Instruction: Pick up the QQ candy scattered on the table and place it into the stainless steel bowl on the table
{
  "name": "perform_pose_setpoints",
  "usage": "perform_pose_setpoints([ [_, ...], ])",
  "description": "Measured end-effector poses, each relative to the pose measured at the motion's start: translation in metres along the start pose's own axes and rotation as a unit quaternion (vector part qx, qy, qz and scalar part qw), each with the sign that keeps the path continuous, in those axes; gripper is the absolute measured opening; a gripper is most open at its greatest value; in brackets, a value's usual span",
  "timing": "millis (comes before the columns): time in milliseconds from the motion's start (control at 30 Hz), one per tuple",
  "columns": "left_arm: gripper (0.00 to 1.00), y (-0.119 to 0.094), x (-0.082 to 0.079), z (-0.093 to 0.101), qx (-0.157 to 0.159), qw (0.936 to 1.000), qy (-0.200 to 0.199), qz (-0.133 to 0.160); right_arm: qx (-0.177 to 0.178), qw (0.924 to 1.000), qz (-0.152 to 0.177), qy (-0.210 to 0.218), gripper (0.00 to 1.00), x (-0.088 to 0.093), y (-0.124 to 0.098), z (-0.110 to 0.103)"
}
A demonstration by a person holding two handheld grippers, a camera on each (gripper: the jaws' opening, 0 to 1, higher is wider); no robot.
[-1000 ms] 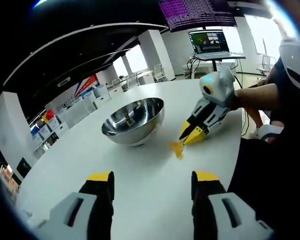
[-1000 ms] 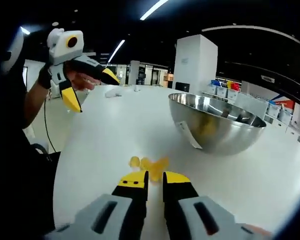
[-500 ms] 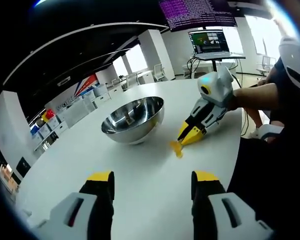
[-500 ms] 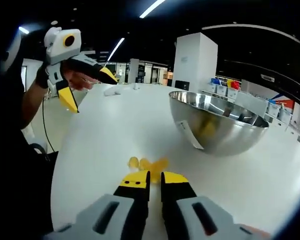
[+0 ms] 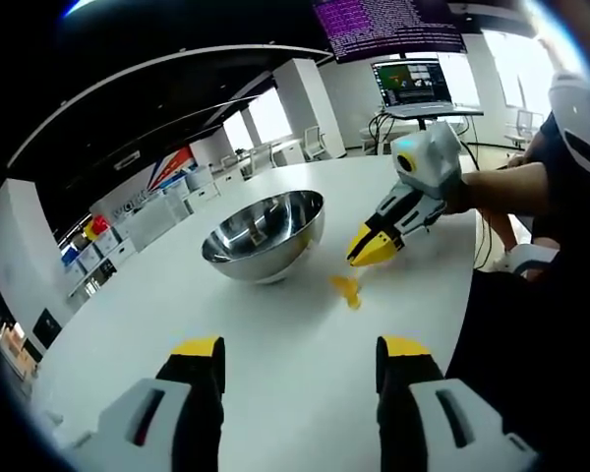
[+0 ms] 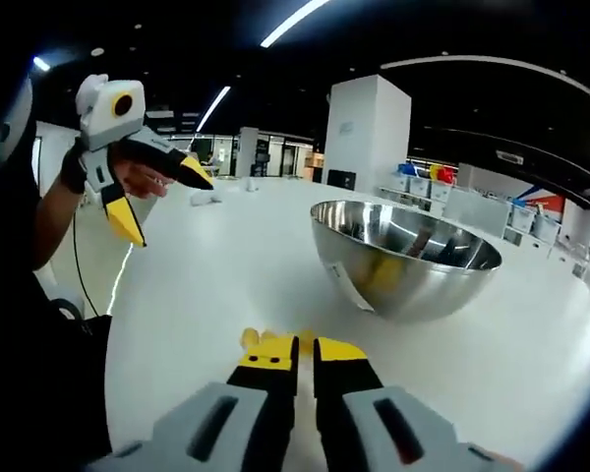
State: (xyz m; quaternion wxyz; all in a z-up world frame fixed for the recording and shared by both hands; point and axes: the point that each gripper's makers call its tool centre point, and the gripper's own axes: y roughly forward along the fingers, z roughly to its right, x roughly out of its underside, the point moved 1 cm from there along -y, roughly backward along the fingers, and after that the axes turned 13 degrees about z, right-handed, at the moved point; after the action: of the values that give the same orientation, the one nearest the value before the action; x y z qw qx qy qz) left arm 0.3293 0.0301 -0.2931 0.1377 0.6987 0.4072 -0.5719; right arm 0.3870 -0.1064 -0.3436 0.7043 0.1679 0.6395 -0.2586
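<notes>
The stainless steel bowl [image 5: 264,236] [image 6: 403,261] stands on the white table [image 5: 275,374] and mirrors yellow on its inside. A small heap of yellow QQ candy [image 5: 346,289] lies just to its right. My right gripper [image 5: 364,254] [image 6: 305,346] hovers a little above that heap. Its jaws are pinched together, with a yellow piece in the narrow gap. More candy [image 6: 248,337] peeks out beside its tips. My left gripper [image 5: 300,354] [image 6: 162,202] stands open and empty, held in the air well away from the candy.
A person's arm [image 5: 501,187] reaches in from the table's right edge. A laptop [image 5: 413,84] stands on a stand beyond the table's far end. A white pillar [image 6: 369,128] and shelves of coloured bins [image 5: 88,236] lie beyond the table.
The right gripper has risen off the table above the candy heap and its jaws have closed further. The left gripper has stayed put.
</notes>
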Motion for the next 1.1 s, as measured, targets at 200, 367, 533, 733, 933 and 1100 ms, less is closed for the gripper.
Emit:
perform_pose_setpoints([
  [200, 0.62, 0.000, -0.001, 0.000, 0.000, 1.0000, 0.001, 0.001, 0.005, 0.9998, 0.020, -0.005, 0.04, -0.022, -0.006, 0.000],
  [367, 0.62, -0.001, -0.002, 0.000, 0.000, 1.0000, 0.002, 0.003, 0.008, 0.9994, 0.032, -0.005, 0.04, -0.036, -0.010, -0.001],
  [533, 0.62, -0.002, -0.002, -0.001, -0.001, 1.0000, 0.004, 0.002, 0.009, 0.9986, 0.049, -0.020, 0.04, -0.058, -0.014, 0.000],
  [733, 0.61, -0.002, -0.003, 0.000, 0.000, 1.0000, 0.005, 0.004, 0.019, 0.9967, 0.068, -0.040, 0.04, -0.088, -0.012, 0.018],
  [933, 0.61, -0.001, -0.005, 0.002, 0.003, 1.0000, 0.007, 0.006, 0.024, 0.9948, 0.083, -0.055, 0.04, -0.120, 0.001, 0.041],
  [1100, 0.61, 0.000, -0.007, 0.002, 0.004, 0.9999, 0.008, 0.008, 0.037, 0.9960, 0.077, -0.027, 0.04, -0.129, 0.022, 0.067],
])
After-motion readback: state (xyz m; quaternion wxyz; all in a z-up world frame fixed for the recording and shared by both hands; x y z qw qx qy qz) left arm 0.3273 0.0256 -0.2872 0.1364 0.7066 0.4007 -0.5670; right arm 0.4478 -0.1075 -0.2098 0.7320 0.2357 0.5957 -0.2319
